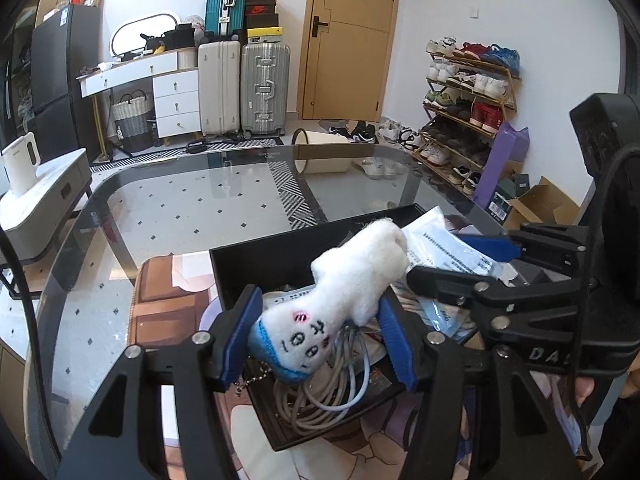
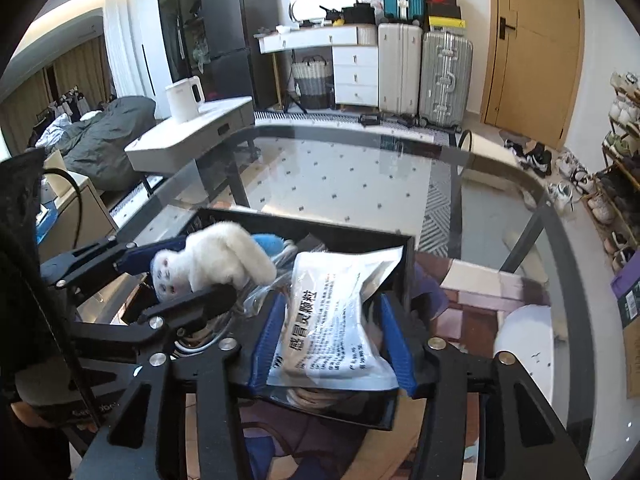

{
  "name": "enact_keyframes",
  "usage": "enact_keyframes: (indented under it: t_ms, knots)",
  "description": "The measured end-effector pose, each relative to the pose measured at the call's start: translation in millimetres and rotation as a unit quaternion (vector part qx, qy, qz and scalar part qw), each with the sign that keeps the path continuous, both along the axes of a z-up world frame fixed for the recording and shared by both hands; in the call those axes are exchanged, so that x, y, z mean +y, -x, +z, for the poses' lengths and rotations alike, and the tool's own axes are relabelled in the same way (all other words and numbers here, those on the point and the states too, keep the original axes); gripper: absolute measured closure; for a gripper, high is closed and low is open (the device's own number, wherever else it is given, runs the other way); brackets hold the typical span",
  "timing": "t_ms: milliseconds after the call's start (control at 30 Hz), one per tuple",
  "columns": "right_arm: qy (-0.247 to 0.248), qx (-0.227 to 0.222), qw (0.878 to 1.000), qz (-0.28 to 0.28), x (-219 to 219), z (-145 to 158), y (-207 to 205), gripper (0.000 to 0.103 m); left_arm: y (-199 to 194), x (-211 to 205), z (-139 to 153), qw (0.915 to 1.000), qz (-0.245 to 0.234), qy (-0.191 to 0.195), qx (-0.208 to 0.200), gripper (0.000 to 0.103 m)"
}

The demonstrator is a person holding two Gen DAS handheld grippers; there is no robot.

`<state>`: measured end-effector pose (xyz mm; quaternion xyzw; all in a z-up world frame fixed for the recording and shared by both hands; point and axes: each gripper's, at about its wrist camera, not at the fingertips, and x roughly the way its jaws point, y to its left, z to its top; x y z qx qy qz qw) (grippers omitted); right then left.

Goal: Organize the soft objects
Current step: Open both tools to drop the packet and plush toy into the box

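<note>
My left gripper is shut on a white plush toy with a blue collar and a stitched face, held over a black box on the glass table. The toy also shows in the right wrist view, between the left gripper's fingers. My right gripper is shut on a white plastic packet with printed text, over the same box. In the left wrist view the right gripper comes in from the right, over the packet.
Coiled grey cables and other packets lie inside the box. A patterned mat lies under it. A white round object sits on the table at the right. Suitcases, a door and a shoe rack stand behind.
</note>
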<state>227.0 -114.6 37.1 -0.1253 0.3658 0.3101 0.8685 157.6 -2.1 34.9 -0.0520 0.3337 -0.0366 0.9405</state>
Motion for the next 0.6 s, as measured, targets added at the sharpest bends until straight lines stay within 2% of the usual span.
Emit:
enact_keyframes:
  t_ms: [67, 233, 333, 400, 533, 600]
  knots:
    - [-0.006, -0.006, 1.000, 0.000, -5.8, 3.5, 1.8, 0.046, -0.1, -0.4, 0.6, 1.0000, -0.006, 0.005, 0.001, 0.036]
    - [-0.012, -0.021, 1.000, -0.014, -21.6, 10.7, 4.9, 0.025, 1.7, -4.7, 3.9, 0.9999, -0.013, 0.009, 0.000, 0.024]
    - [-0.021, -0.031, 0.999, -0.020, -32.4, 13.4, 10.4, 0.012, 8.0, -5.4, 6.6, 0.9998, -0.014, 0.007, -0.010, 0.013]
    - [-0.032, -0.032, 0.999, -0.021, -40.9, 15.9, 13.6, 0.011, 15.5, -4.3, 8.8, 0.9998, -0.010, 0.002, -0.018, 0.000]
    - [-0.052, -0.041, 0.998, -0.011, -50.7, 16.7, 26.4, 0.001, 29.9, 0.5, 11.2, 0.9994, 0.008, 0.000, -0.033, 0.000]
    - [-0.063, -0.047, 0.997, -0.003, -53.0, 16.4, 34.2, 0.001, 36.0, 6.9, 10.6, 0.9990, 0.017, 0.009, -0.039, 0.000]
